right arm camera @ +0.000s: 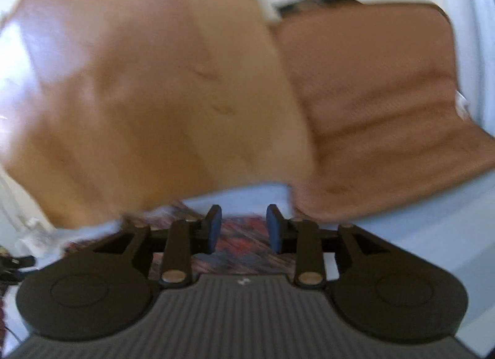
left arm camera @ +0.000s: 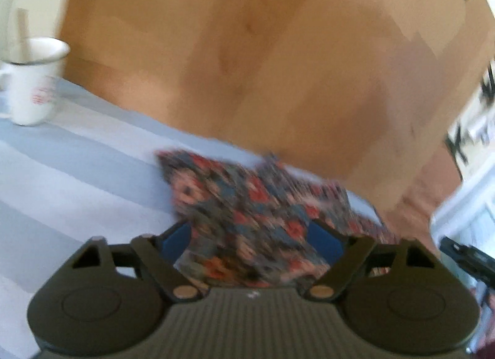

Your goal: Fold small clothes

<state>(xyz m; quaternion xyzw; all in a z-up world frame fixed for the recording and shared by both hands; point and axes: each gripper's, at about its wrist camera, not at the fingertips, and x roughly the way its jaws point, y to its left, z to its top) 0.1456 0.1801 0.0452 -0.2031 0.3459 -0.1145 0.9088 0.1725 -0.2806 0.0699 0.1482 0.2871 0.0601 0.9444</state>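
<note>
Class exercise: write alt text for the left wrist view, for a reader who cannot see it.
A blurred patterned garment lies on a pale striped cloth, between the open left gripper's blue fingers. A white mug stands far left, a wooden surface beyond.

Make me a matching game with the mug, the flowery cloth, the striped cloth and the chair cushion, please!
Things:
1. mug
2. patterned garment
3. striped cloth
4. chair cushion

Clues:
A. brown, beside the wooden table
B. white, with a stick standing in it
C. pale blue and white, spread under the others
D. red and blue pattern, between the left gripper's fingers

Pairs: 1-B, 2-D, 3-C, 4-A
</note>
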